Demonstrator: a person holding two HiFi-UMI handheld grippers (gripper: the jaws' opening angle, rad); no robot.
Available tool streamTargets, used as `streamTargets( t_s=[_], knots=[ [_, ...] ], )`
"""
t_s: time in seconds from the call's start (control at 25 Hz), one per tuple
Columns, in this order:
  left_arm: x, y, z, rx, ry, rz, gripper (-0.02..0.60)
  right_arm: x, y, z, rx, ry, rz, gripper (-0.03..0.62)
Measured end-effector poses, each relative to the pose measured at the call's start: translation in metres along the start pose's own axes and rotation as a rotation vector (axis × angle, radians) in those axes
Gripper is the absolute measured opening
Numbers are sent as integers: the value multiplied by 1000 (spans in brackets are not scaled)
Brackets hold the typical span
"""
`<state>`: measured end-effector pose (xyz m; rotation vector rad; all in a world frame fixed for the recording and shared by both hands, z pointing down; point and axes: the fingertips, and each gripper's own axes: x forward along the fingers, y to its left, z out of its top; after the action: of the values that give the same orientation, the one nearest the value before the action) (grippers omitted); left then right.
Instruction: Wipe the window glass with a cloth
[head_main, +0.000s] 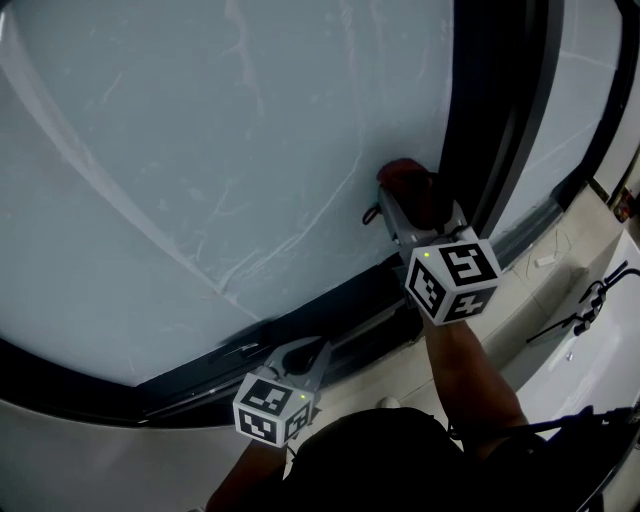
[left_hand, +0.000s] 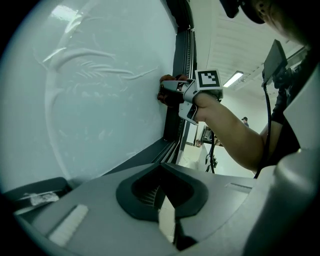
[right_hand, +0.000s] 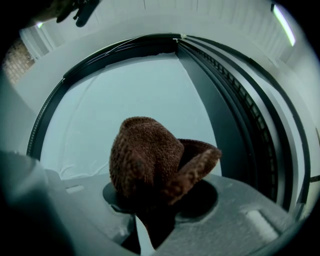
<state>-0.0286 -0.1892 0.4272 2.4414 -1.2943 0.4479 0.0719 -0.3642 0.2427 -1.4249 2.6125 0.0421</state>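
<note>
The right tool (head_main: 400, 203) is clamped on a brown cloth (head_main: 408, 183). In the right gripper view its jaws pinch the lower part of the cloth (right_hand: 150, 160), and the rest bulges up in a rounded fold with one flap turned out to the right. The head view shows the cloth pressed against the window glass (head_main: 200, 150), at the pane's right edge just beside the dark upright frame (head_main: 500, 110). The right tool's marker cube (head_main: 452, 272) faces the camera, with the person's forearm (head_main: 478, 375) behind it. The left tool (head_main: 316, 348) is held lower, its jaws together with nothing between them. Its tip is near the dark bottom track (head_main: 200, 375) of the window and is not on the glass. From the left gripper view, the right tool (left_hand: 172, 95) and the cloth (left_hand: 167, 79) sit against the pane where it meets the frame. Pale streaks and smears (head_main: 290, 235) run across the glass to the left of the cloth.
</note>
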Motion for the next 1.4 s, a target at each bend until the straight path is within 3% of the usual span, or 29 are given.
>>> streamTargets(
  t_s=[0.44, 1.0, 1.4],
  knots=[
    [-40, 22, -15, -21, -18, 24, 17, 2, 58, 5, -16, -15, 30, 138],
    [-90, 43, -37, -15, -5, 38, 17, 1, 110, 6, 2, -46, 6, 138],
    [-115, 51, -46, -13, -13, 34, 17, 2, 169, 2, -8, -40, 81, 138]
  ],
)
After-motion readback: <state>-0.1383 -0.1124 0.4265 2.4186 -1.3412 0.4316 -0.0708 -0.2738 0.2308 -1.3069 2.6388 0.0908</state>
